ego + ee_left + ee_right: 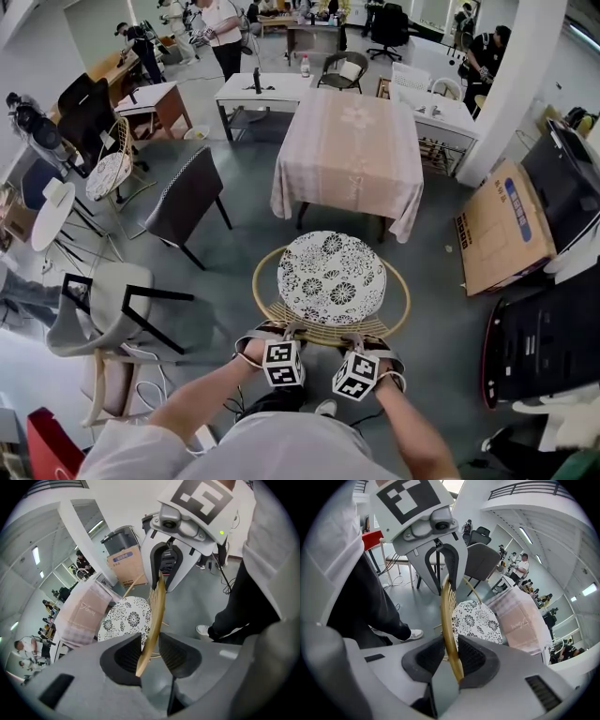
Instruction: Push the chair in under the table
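A rattan chair with a round black-and-white floral cushion (331, 277) stands just short of the table (347, 141), which has a pale pink cloth. Both grippers sit side by side on the chair's back rim (328, 335). My left gripper (272, 330) has the golden rim (157, 606) running between its pads (126, 656), closed on it. The right gripper (367, 339) clamps the same rim (447, 606) a hand's width to the right. In the left gripper view the right gripper (173, 564) shows ahead on the rim. The right gripper view shows the left one (440, 559) likewise.
A dark grey chair (183, 197) stands left of the table, and a white armchair with a black frame (103, 309) sits nearer, at the left. At the right are a cardboard box (502, 225), black cases (544, 347) and a white pillar (511, 84). More tables and people fill the back.
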The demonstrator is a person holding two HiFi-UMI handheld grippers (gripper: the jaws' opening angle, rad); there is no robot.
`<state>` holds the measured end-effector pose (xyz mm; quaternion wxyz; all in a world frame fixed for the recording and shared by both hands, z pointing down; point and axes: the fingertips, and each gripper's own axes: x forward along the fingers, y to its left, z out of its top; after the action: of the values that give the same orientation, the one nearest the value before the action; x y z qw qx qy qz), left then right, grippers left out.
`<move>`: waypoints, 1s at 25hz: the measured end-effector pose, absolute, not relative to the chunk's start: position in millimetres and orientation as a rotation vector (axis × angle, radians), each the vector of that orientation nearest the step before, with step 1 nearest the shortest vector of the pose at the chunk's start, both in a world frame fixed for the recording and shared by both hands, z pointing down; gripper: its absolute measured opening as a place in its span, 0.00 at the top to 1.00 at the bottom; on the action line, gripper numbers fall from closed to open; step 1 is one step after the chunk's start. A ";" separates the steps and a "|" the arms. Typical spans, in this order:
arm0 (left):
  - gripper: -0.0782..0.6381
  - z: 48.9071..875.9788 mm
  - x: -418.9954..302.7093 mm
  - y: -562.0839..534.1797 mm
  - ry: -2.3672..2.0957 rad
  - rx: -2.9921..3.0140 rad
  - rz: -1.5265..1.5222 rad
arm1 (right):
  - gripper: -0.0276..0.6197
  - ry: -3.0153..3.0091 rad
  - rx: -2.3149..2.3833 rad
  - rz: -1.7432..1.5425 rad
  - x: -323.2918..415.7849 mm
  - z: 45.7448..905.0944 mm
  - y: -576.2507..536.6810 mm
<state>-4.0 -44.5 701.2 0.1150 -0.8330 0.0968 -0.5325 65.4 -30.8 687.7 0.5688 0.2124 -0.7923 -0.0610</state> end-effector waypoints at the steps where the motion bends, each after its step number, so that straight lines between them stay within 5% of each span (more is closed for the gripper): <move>1: 0.72 701.6 -3.9 -46.2 0.283 -2.446 -1.566 | 0.83 -1.867 0.504 -0.139 65.2 687.3 -32.4; 25: 0.72 705.3 -13.9 -150.3 0.325 -2.434 -1.647 | 0.83 -1.840 0.607 -0.079 58.6 690.1 -130.9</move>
<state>-13.9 -150.3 705.3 0.0924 -0.8196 0.1094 -0.5547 58.6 -130.9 690.1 0.5656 0.2582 -0.7824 -0.0337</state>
